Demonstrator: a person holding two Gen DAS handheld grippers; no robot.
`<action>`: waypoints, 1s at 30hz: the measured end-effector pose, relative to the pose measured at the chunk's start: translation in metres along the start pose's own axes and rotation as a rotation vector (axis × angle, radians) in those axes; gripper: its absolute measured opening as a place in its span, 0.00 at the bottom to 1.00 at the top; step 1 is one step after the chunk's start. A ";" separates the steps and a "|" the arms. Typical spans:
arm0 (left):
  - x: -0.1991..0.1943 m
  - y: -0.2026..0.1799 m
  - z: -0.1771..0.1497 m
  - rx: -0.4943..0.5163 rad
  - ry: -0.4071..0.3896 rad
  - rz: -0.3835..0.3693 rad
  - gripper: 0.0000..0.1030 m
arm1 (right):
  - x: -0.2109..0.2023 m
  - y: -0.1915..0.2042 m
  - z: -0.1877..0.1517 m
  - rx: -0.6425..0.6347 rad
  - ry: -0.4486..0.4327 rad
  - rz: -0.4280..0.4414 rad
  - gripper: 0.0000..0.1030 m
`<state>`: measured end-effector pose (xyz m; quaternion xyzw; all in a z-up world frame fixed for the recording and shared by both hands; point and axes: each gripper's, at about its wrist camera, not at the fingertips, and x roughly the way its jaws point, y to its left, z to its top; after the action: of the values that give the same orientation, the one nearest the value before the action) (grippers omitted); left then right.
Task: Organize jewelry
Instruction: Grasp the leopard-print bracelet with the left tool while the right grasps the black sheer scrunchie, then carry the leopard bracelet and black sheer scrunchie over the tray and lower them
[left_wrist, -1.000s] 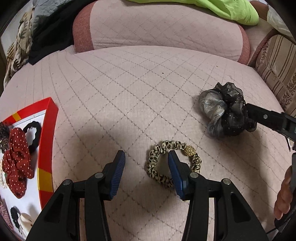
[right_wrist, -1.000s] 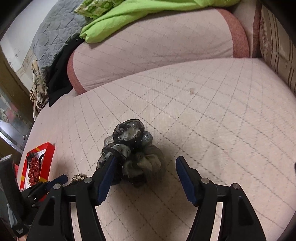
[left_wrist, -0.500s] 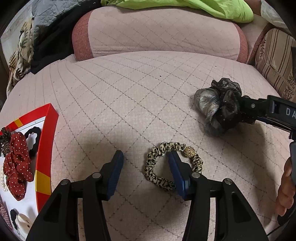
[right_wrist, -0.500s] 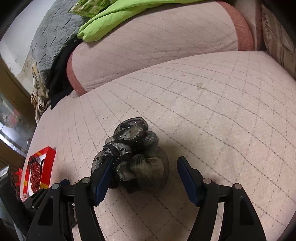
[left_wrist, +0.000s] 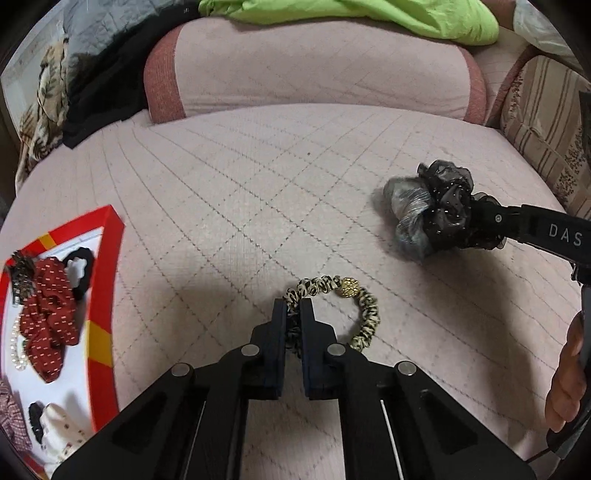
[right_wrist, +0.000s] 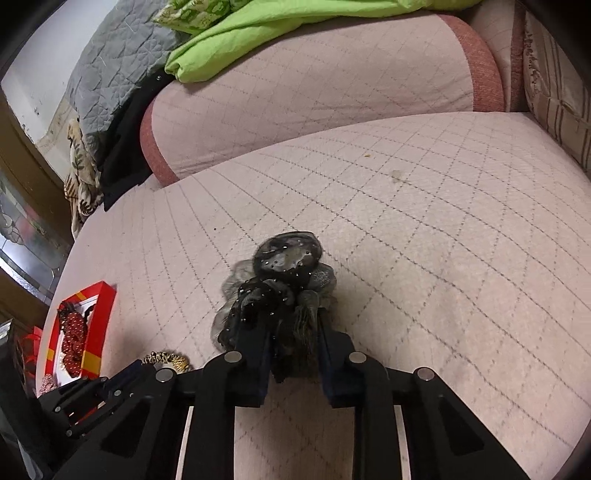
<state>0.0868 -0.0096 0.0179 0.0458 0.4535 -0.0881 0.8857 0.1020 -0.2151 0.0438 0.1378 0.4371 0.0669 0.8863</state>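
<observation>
Left wrist view: the left tool is closed down narrow on the near-left arc of the leopard-print hair tie, whose ring lies flat on the quilted sofa seat.
Right wrist view: the right tool is pinched narrow into the near edge of the black sheer scrunchie, a bunched puff that rests on the same seat.
Destination: the red-rimmed tray lies at the far left of the seat and already holds a red dotted scrunchie, a black hair tie and a string of pearls.
Key relation: the tray lies to the left of both tools; the left tool is the nearer one, with bare quilt between it and the red rim, while the right tool sits well apart from it, on the far side of the left tool.
Axis: the hair tie's free loop, with its gold bead, hangs out to the right of the left tool, away from the tray.
Judgement of the step: both pieces look gripped and not yet lifted; the carry to the tray appears to be next.
Judgement of order: the left tool probably ought to go first, since the right one would have to cross its path.
Risk: the sheer scrunchie is soft and held only by an edge, so it may sag or slip.
</observation>
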 end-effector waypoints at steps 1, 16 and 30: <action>-0.006 -0.001 -0.001 0.004 -0.009 0.001 0.06 | -0.006 0.001 -0.002 0.000 -0.007 -0.001 0.23; -0.106 -0.012 -0.016 0.033 -0.140 0.010 0.06 | -0.086 0.019 -0.028 -0.030 -0.094 -0.002 0.23; -0.190 -0.002 -0.046 0.008 -0.239 0.018 0.06 | -0.143 0.049 -0.066 -0.070 -0.137 0.023 0.23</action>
<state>-0.0592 0.0175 0.1455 0.0425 0.3438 -0.0867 0.9341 -0.0374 -0.1905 0.1290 0.1162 0.3710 0.0828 0.9176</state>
